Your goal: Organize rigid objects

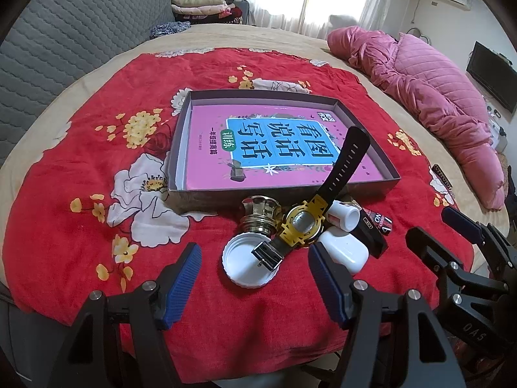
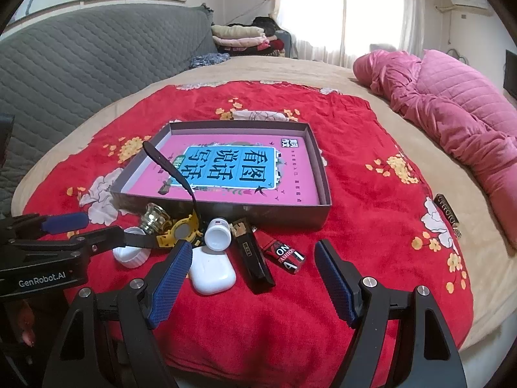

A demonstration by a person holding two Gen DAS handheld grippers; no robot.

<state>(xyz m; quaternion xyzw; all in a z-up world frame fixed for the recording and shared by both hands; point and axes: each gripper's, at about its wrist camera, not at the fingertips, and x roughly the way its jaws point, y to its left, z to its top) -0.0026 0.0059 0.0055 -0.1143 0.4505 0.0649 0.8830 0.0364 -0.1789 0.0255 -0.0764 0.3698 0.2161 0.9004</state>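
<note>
Both grippers spread wide, empty. Left gripper (image 1: 255, 278) over watch (image 1: 302, 226); pinch yellow case, not strap, lift toward box (image 1: 176, 148) at 12 o'clock. Right gripper (image 2: 252, 274) waits.

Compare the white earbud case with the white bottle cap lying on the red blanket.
The earbud case is a closed, smooth, rounded box; the bottle cap is a round ribbed lid lying open side up. The watch buckle rests in the cap, while nothing lies on the case. Both are white plastic and sit outside the box.
</note>
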